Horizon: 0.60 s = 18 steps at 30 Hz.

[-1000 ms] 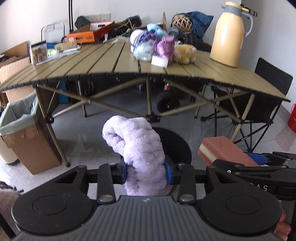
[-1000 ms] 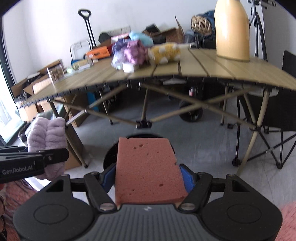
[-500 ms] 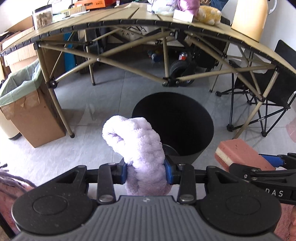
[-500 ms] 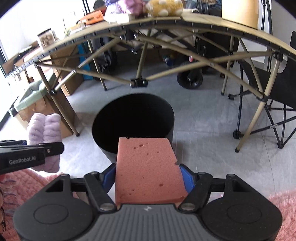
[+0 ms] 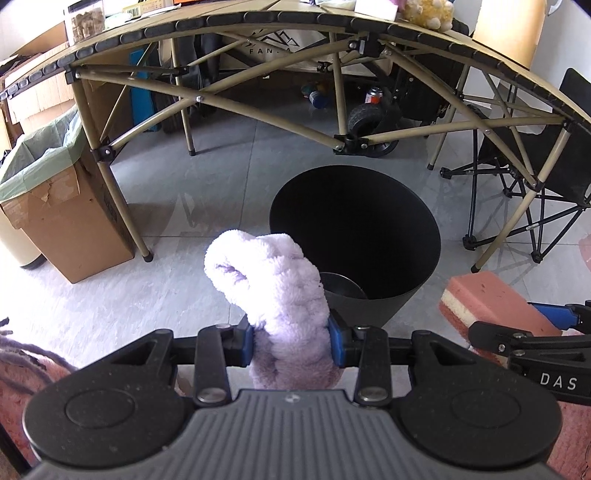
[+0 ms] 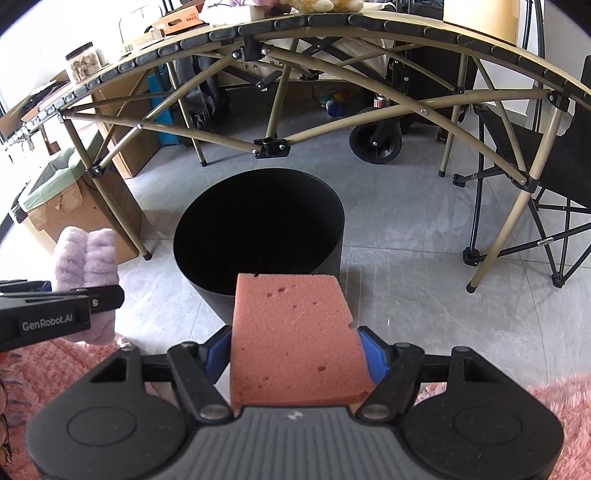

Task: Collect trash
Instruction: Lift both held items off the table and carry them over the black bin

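Note:
My left gripper [image 5: 291, 341] is shut on a fluffy lilac cloth [image 5: 275, 288], held just in front of the near rim of a round black bin [image 5: 413, 236] on the grey floor. My right gripper [image 6: 295, 350] is shut on a pink sponge [image 6: 293, 332], held at the near rim of the same bin [image 6: 332, 206]. The sponge also shows at the right of the left wrist view [image 5: 491, 301], and the cloth at the left of the right wrist view [image 6: 86, 254]. The bin's inside is dark.
A folding camp table [image 5: 258, 22] with clutter stands behind the bin, its legs [image 5: 110, 177] close by. A cardboard box with a green liner [image 5: 55, 177] is at the left. A folding chair [image 5: 535, 158] is at the right. Pink rug [image 6: 554, 402] lies underneath me.
Both grippers have tilted down and come closer to the black bin, which now fills more of each view. The cloth and sponge stay gripped.

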Motion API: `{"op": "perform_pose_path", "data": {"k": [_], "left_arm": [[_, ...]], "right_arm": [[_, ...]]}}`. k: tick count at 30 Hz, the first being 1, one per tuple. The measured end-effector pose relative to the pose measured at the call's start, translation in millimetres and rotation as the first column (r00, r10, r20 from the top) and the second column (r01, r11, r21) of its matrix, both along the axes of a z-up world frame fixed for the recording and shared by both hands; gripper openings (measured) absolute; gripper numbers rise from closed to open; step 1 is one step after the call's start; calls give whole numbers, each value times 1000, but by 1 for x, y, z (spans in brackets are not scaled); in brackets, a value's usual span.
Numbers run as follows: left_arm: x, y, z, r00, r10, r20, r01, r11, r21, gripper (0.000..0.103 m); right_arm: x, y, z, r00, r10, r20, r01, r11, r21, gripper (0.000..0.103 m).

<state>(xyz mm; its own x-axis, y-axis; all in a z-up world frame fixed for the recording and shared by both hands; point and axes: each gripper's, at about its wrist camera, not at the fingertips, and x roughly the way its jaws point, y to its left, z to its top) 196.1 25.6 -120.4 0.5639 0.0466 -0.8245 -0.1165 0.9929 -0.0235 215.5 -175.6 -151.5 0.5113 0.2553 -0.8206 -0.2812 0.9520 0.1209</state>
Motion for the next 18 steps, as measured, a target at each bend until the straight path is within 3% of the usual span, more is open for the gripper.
{"op": "perform_pose_path", "data": {"k": [8, 18], "left_arm": [[10, 10, -7, 999, 42, -17, -42, 999, 19, 39], [29, 26, -8, 996, 87, -15, -86, 996, 34, 39]], "right_arm": [[14, 6, 0, 1000, -10, 8, 11, 1000, -18, 70], [49, 36, 11, 998, 47, 48, -45, 998, -36, 70]]}}
